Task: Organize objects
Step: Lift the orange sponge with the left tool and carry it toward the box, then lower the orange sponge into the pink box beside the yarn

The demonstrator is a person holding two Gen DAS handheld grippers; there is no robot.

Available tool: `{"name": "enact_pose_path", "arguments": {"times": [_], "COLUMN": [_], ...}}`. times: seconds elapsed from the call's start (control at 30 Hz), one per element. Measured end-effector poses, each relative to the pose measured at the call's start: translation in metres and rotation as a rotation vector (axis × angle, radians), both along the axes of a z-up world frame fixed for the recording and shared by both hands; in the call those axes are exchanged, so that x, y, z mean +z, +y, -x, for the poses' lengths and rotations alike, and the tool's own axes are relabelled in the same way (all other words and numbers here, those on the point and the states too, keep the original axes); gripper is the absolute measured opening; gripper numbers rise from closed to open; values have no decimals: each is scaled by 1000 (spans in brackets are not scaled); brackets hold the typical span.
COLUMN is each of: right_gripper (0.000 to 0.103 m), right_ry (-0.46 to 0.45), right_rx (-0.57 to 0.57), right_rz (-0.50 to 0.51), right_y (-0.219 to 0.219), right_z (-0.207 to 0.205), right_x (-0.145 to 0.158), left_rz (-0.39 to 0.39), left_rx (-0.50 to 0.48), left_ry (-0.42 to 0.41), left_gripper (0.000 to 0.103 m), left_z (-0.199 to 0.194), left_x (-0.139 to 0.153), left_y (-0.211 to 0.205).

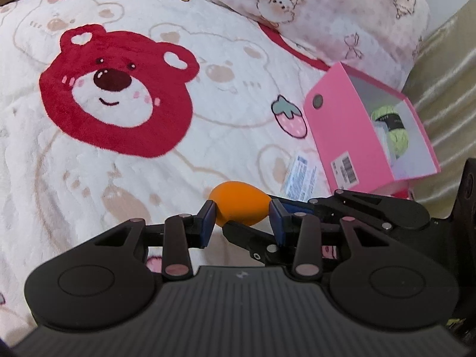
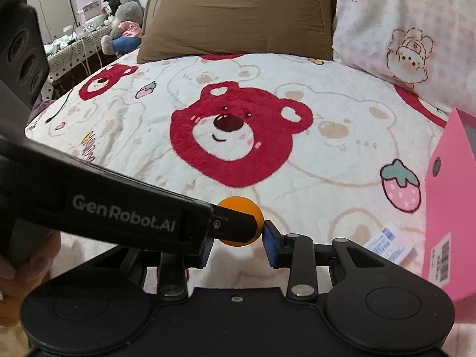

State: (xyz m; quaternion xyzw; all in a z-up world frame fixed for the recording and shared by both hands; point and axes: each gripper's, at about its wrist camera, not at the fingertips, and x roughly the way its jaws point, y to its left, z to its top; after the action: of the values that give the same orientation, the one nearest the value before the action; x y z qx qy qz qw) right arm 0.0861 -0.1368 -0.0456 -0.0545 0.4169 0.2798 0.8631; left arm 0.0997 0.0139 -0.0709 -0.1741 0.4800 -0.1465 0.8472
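Note:
An orange egg-shaped sponge [image 1: 239,205] sits between the blue pads of my left gripper [image 1: 242,221], which is shut on it above the bear-print blanket [image 1: 119,163]. My right gripper [image 2: 238,238] meets it from the side; its pads also bracket the sponge [image 2: 242,223], and the left gripper's finger crosses in front. In the left wrist view the right gripper's finger [image 1: 247,232] lies under the sponge. A pink box [image 1: 351,136] lies open on its side to the right, holding a green yarn ball [image 1: 392,128].
A small printed packet [image 1: 300,180] lies on the blanket beside the box. A pink-check pillow [image 1: 327,15] and a brown pillow [image 2: 238,15] lie at the head of the bed. Plush toys [image 2: 125,23] and a cluttered table stand off the bed's left.

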Motion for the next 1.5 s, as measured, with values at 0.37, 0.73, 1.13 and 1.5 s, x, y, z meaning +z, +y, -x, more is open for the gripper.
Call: {"name": "enact_pose_path", "arguments": {"times": [0.37, 0.73, 1.13, 1.5], "right_gripper": [40, 40, 40, 40], "right_ry": [11, -34, -122, -176], "right_rx": [-22, -18, -20, -95], "right_rz": [-48, -78, -70, -64], "right_y": [-31, -61, -96, -135], "right_z": [22, 34, 44, 48], "right_x": [17, 38, 74, 90], "left_rz": [-14, -81, -126, -119], "left_rx": [-38, -95, -145, -193], "left_ry": [8, -12, -28, -47], "left_gripper": [37, 37, 38, 38], "left_z": [16, 22, 18, 8], "left_x": [24, 59, 103, 120], "left_y": [-30, -64, -107, -154]}}
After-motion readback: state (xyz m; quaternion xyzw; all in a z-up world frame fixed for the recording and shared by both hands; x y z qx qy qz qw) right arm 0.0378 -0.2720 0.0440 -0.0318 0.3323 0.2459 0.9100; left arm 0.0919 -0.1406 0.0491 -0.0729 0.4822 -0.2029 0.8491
